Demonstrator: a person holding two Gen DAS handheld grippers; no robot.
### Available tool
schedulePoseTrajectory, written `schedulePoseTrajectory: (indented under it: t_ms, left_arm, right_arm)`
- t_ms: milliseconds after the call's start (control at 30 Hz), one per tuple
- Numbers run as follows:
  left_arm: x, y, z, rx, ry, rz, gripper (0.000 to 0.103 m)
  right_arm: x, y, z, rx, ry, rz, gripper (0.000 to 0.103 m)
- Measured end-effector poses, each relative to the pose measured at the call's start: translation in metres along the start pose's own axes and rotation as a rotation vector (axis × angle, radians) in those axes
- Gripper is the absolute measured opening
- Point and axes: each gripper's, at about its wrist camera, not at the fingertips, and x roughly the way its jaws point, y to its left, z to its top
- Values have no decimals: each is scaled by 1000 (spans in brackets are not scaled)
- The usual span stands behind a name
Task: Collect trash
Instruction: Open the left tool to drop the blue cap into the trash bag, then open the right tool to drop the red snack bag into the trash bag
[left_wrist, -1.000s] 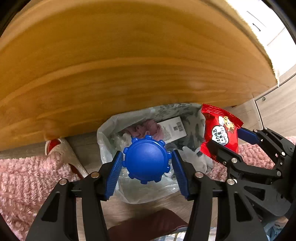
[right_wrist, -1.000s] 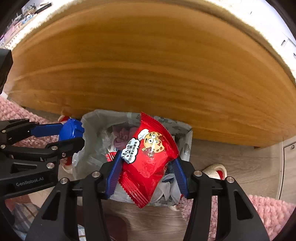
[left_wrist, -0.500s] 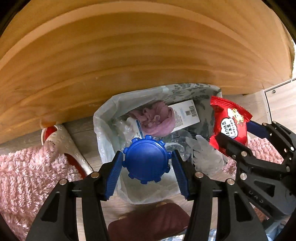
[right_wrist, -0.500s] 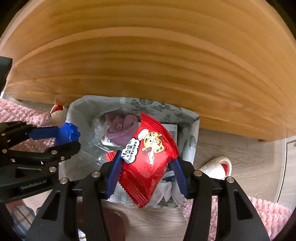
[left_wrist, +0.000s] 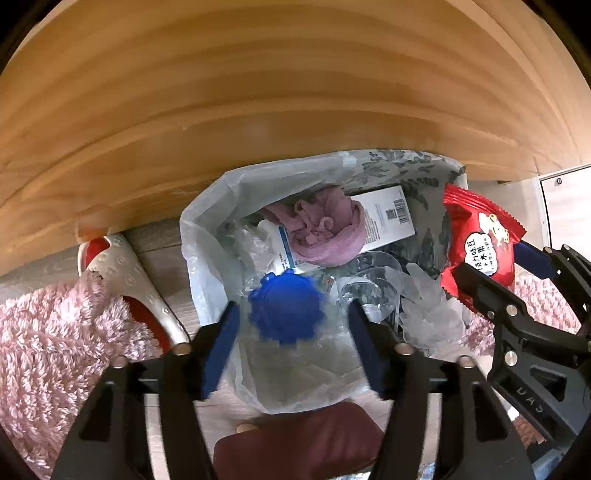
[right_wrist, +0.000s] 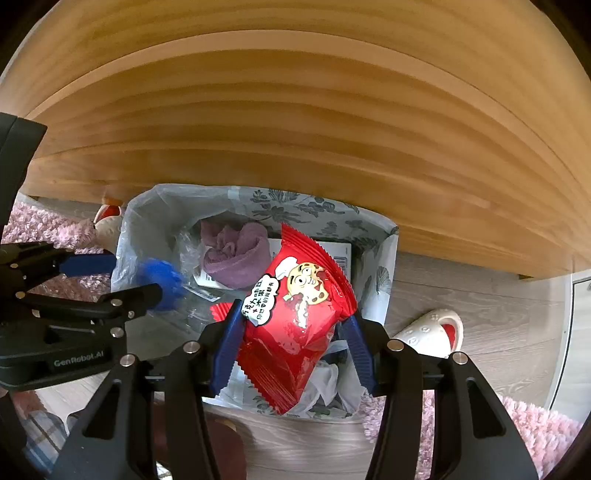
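Blue cap (left_wrist: 286, 308) released, left gripper (left_wrist: 291, 347) fingers now apart

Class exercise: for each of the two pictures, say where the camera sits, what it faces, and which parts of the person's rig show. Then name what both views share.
Left wrist: sits on the left gripper, faces down into the lined trash bin; its open fingers frame a blurred blue cap; the right gripper shows at right.
Right wrist: sits on the right gripper, shut on a red snack packet, faces the same bin; the left gripper shows at left.
Shared: bin, cap, packet, purple cloth, wooden table edge.
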Motion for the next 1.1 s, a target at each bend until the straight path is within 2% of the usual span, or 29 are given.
schedulePoseTrajectory:
  t_ms: [267,367,567,867,967,1100]
  left_arm:
    - [-7,9,2,-59,-33,2,81]
    - [-11,10,2,-73,-47,1,95]
    - [-14,7,1,-43,-55,37,96]
    - [-14,16,1,-87,-44,54,96]
    - [-14,20,0,-104,-43,61,96]
    - [-15,24,0,-126,-40,66,96]
  right_arm:
    - [2,-2,-2,10,4,0,52]
    - [5,-3,-2,8,9,4,52]
    - [7,-2,-1,-3,10,7,52]
    - [4,-4,0,20,-14,1,56]
    - [5,-6,2,29,-15,-1,62]
    - [4,-10,3,47,-20,-10,76]
